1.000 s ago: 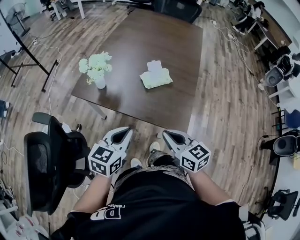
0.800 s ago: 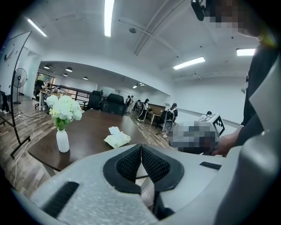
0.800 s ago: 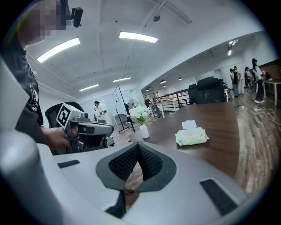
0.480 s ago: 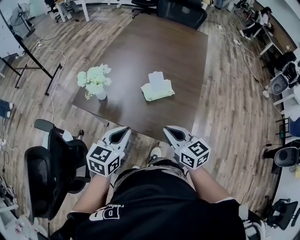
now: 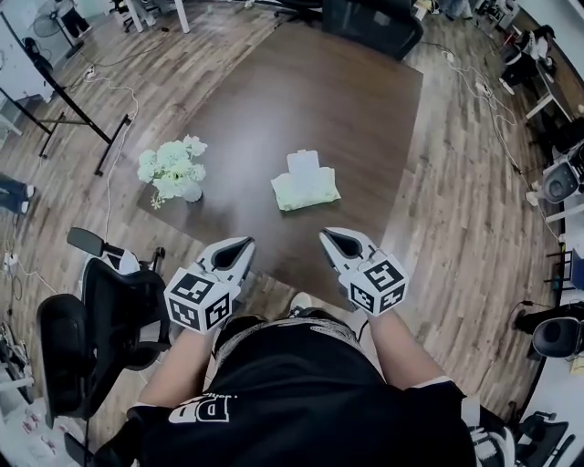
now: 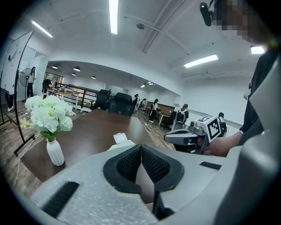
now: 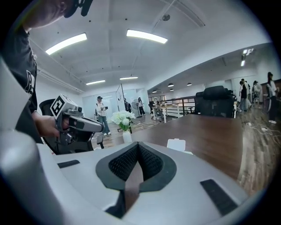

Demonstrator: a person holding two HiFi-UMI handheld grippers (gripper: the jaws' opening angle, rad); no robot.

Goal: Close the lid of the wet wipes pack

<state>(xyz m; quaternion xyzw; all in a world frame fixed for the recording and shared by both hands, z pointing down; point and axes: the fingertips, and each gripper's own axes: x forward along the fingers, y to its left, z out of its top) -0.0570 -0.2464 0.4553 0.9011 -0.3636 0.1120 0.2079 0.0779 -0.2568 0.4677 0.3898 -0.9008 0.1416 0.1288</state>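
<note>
The wet wipes pack (image 5: 307, 189) is set on the table (image 5: 310, 100), toward its near half, and the lid (image 5: 303, 161) is laid open past the pack's far edge. A vase of flowers (image 5: 172, 171) is placed on the same table, left of the pack and well apart from it, close to the table's near left corner. The left gripper (image 5: 239, 248) and right gripper (image 5: 334, 241) are held side by side at the table's near edge, with the pack farther off between them. An office chair (image 5: 100, 310) is found on the floor at the near left. Another chair (image 5: 370, 23) is drawn up at the table's far end.
</note>
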